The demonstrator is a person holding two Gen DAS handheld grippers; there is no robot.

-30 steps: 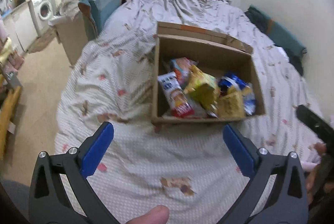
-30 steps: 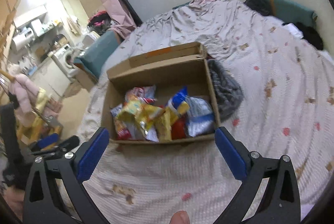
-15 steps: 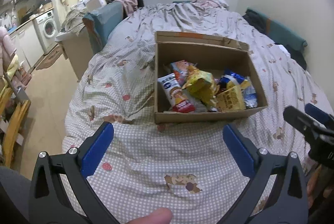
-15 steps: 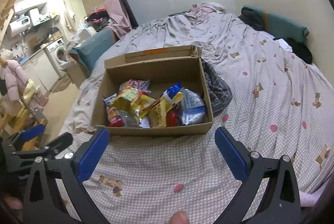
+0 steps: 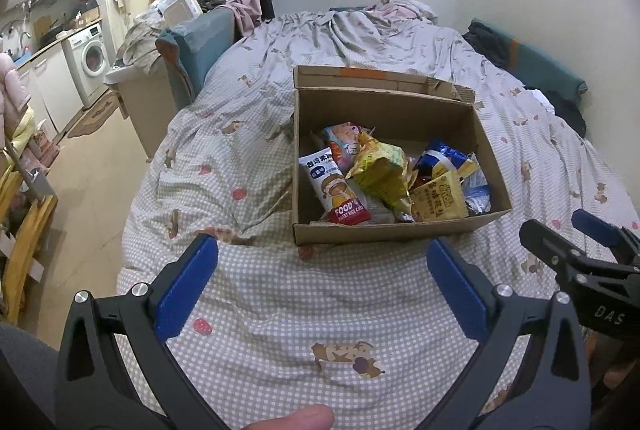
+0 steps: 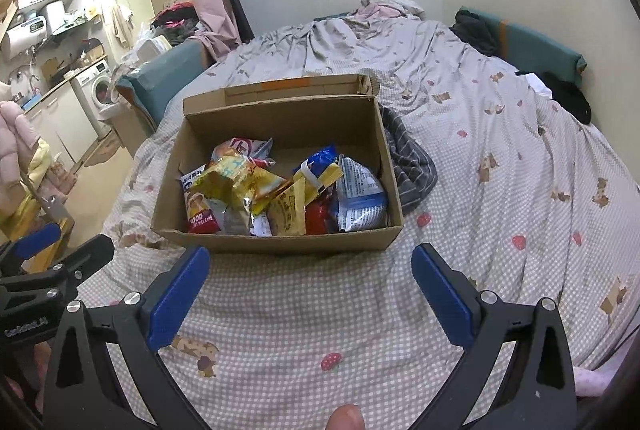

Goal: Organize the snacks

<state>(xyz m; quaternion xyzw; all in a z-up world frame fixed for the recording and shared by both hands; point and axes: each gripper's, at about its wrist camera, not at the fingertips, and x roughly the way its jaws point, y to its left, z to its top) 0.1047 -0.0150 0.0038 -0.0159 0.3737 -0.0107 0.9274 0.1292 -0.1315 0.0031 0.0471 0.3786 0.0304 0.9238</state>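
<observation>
Right now I hold the left hand-held gripper (image 5: 322,262) and the right hand-held gripper (image 6: 310,266) spread apart and empty, just short of the cardboard box (image 6: 280,244) on the bed (image 6: 500,189); snack packets (image 6: 280,189) lie piled inside the box.

A bed (image 5: 360,302) with checked bedding fills a white-walled room; a washing machine (image 5: 90,59) stands far left on beige floor (image 5: 92,189).
</observation>
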